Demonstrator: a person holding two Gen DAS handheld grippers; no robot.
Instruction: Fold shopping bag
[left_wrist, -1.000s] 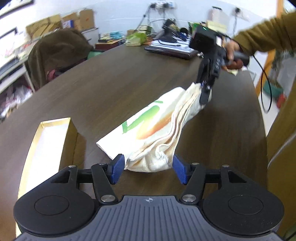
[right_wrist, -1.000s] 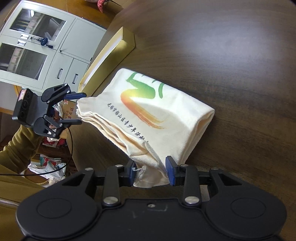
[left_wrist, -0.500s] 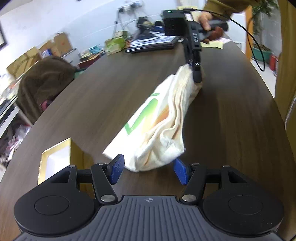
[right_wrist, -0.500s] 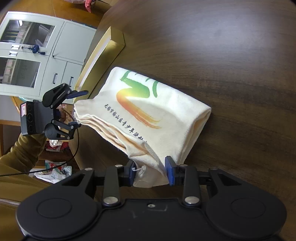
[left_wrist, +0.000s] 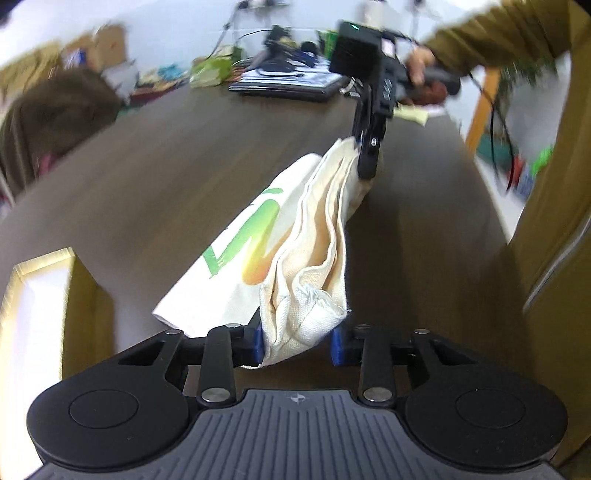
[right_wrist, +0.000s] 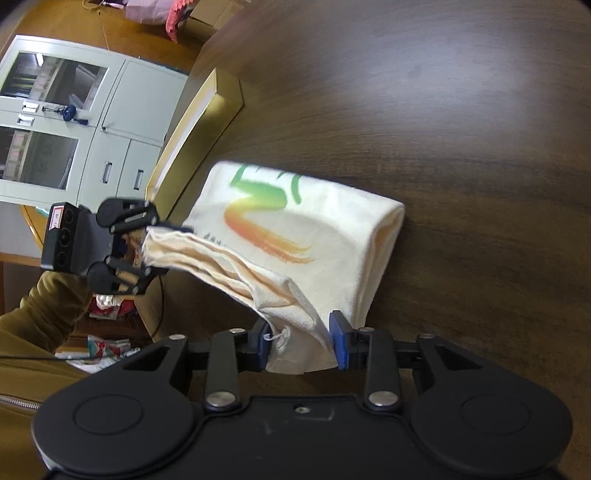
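A dark wooden table fills most of both views, its far end in the left wrist view crowded with a laptop and blurred clutter. Beyond the table edge in the right wrist view stands a pale grey cabinet with glass doors. A long gold-edged box lies open on the table just beside the bag, on the left gripper's side.

The cream canvas shopping bag is folded into a thick band with its green-and-orange logo on top. Its folded side rests on the table, while the side with the open layered edges is lifted between the two grippers.

The left gripper has just been closing its jaws, and the near corner of the bag now sits bunched between the blue pads, which press against it on both sides. The right gripper is narrowed on the opposite corner, pinching the cloth where a short loose thread hangs. In the left wrist view the right gripper appears at the far end of the bag, held by a hand in an olive sleeve; motion blur softens that view, so the exact contact there is hard to read.
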